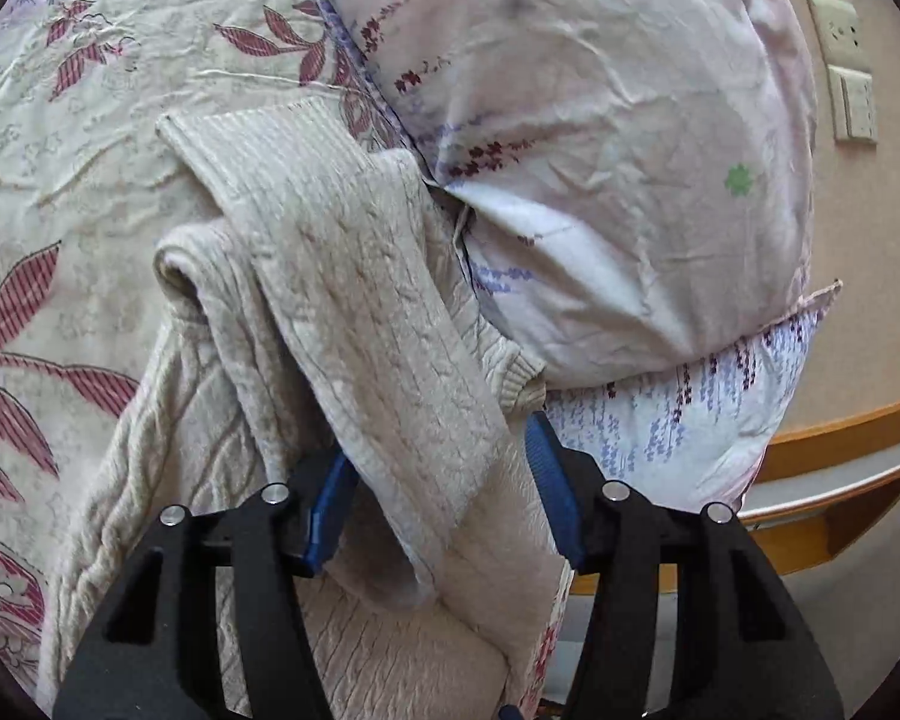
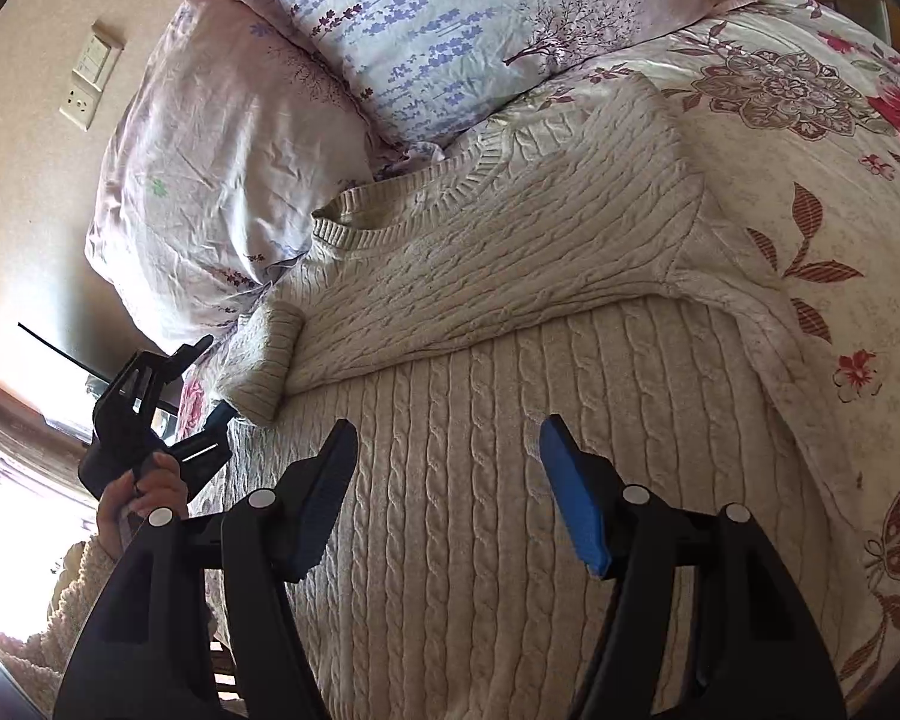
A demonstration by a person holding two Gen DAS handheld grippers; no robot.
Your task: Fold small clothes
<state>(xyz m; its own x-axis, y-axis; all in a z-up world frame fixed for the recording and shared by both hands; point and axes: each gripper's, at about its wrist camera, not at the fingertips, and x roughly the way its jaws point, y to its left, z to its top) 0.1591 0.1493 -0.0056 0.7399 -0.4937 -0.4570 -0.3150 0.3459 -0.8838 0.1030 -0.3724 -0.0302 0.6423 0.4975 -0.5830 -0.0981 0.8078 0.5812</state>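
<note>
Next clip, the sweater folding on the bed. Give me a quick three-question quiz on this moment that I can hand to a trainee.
1. True or false: the cream cable-knit sweater lies on the floral bedspread with its collar toward the pillows.
2. Which part of the sweater lies between the open fingers of the left gripper? A) the collar B) a folded-over sleeve C) nothing
3. Fill in: the right gripper is ____ above the sweater's body, gripping nothing.

Key: 1 true; 2 B, the sleeve lies across the body with the jaws apart on either side of it; 3 open.
</note>
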